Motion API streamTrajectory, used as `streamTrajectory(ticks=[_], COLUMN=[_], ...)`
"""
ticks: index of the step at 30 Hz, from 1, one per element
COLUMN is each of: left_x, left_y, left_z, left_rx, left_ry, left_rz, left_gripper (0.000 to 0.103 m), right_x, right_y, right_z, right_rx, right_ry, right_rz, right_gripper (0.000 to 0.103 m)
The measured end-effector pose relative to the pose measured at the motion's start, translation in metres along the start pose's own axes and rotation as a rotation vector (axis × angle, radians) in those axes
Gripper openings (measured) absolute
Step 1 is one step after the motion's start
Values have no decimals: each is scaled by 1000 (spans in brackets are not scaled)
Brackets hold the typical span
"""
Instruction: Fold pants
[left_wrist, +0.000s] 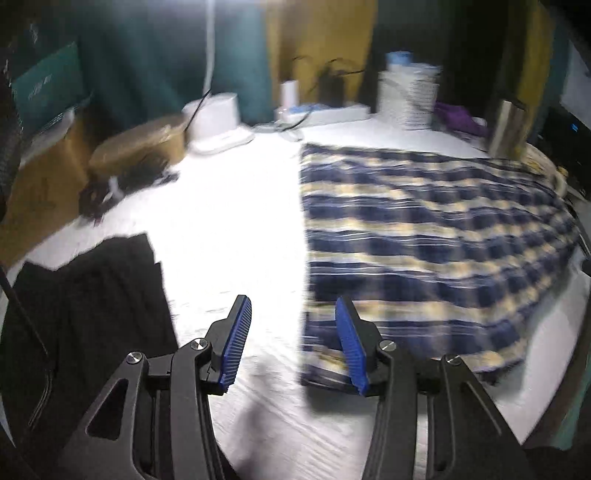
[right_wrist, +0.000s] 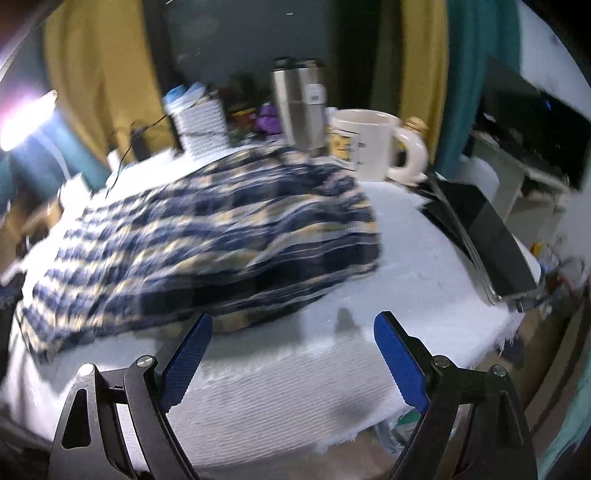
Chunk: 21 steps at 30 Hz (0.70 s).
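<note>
Plaid pants (left_wrist: 424, 236) lie folded on the white tabletop (left_wrist: 229, 221), ahead of both jaws. Left gripper (left_wrist: 293, 343) and right gripper (right_wrist: 291, 362) jaws apart, empty.

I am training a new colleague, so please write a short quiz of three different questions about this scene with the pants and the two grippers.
1. True or false: the right gripper is holding the plaid pants.
2. Which stands nearest the white mug? A) steel tumbler B) brown roll of tape C) black garment
3. Fill in: the pants lie on a ____ cloth.

Key:
1. False; both the left gripper and the right one are open, with nothing between the pads.
2. A
3. white
</note>
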<state>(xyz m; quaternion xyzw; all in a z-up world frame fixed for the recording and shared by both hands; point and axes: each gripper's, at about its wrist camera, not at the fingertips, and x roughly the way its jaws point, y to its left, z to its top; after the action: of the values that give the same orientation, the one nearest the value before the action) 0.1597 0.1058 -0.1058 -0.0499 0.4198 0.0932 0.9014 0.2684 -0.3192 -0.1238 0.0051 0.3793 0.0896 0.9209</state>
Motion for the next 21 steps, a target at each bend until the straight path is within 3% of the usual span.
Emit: streamTrajectory(ticks=[4, 10, 13, 15, 16, 19, 21], left_x=[11, 14, 15, 18, 19, 17, 14], left_y=[12, 1, -5, -6, -6, -5, -4], left_z=[-1, -2, -2, -2, -2, -5, -10], left_rx=[-53, -24, 3, 17, 16, 15, 8], left_ry=[31, 45, 48, 52, 53, 50, 52], left_rz=[-8, -27, -31, -31, -35, -32, -21], left_gripper=[47, 42, 29, 6, 1, 0, 0], right_x=[12, 34, 42, 48, 49, 54, 56], right_y=[-25, -38, -38, -40, -42, -44, -43], right_z=[3, 14, 21, 26, 28, 33, 35], right_rx=[113, 229, 257, 284, 301, 333, 341], right_ry=[13, 16, 3, -5, -12, -25, -28], right_rz=[24, 93, 111, 127, 136, 158, 139], right_gripper=[90, 90, 90, 90, 90, 88, 75])
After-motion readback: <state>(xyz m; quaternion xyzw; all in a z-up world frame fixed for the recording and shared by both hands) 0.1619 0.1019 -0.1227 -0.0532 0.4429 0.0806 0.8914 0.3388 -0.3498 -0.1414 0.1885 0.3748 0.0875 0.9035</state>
